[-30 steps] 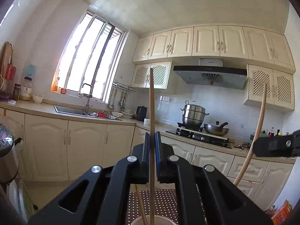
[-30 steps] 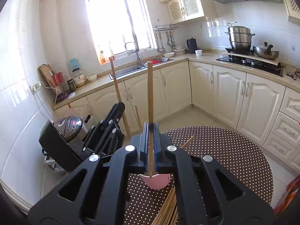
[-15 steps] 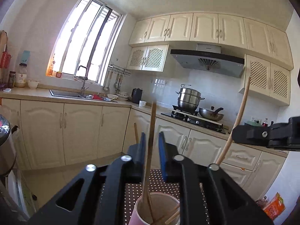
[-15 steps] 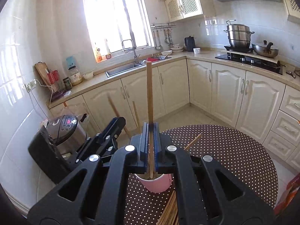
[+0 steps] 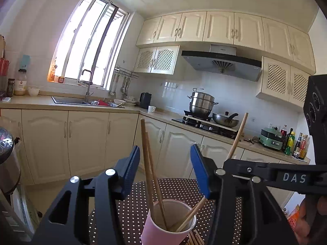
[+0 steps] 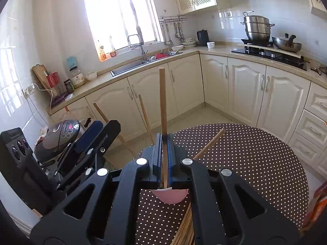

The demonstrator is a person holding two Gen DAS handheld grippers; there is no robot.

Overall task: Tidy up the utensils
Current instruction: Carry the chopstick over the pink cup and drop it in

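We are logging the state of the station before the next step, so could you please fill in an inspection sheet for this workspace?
Surface: round table under a brown, white-dotted cloth.
Job's things: pink cup holding several chopsticks; loose chopsticks lying beside it.
Clutter: orange packet at the table's edge.
Grippers: left gripper opening above the cup, pads clear of the chopsticks between them; right gripper shut on one upright chopstick.
Cables: white lead from a wall socket.
Surroundings: rice cooker, sink, stove pots.
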